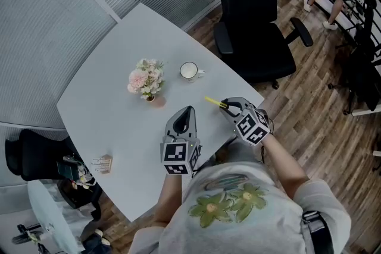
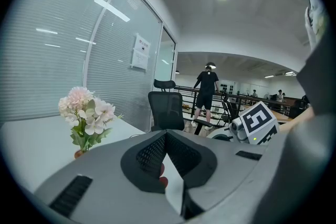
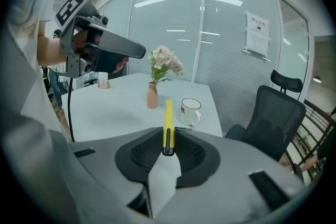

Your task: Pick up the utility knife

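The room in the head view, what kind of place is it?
Most likely an office: a black swivel chair stands by a white table, and a glass wall with blinds runs alongside.

The left claw, jaws together, points far on an outstretched forearm. The right claw, near its right, angles leftward, jaws clamped on the utility knife.

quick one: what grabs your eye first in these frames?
The yellow utility knife, clamped in the right gripper at the white table's right edge and pointing toward the white mug. Next, the vase of pink-and-white flowers mid-table, left of the mug. The left gripper hangs shut and empty over the table's near side.
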The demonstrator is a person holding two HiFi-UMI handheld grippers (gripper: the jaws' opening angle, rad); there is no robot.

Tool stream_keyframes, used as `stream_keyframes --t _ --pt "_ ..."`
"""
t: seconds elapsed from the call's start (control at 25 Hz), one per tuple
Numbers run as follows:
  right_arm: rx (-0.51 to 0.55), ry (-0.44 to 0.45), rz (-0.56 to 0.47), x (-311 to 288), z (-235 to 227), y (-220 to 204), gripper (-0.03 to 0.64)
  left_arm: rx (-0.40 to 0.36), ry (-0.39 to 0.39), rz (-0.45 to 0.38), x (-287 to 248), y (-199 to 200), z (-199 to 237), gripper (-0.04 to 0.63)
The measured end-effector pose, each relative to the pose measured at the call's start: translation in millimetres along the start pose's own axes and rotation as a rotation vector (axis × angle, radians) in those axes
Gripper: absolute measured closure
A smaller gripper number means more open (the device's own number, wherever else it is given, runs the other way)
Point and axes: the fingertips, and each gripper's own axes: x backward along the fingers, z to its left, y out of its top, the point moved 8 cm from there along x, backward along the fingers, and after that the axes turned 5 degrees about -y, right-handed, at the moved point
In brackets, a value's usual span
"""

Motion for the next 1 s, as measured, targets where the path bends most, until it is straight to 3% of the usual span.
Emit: stream_keyframes --t 1.0 --pt "-0.036 -0.085 -0.208 61.1 8.0 52.8 0.546 -0.030 -0.039 -0.023 10.2 6.3 -19.8 0.594"
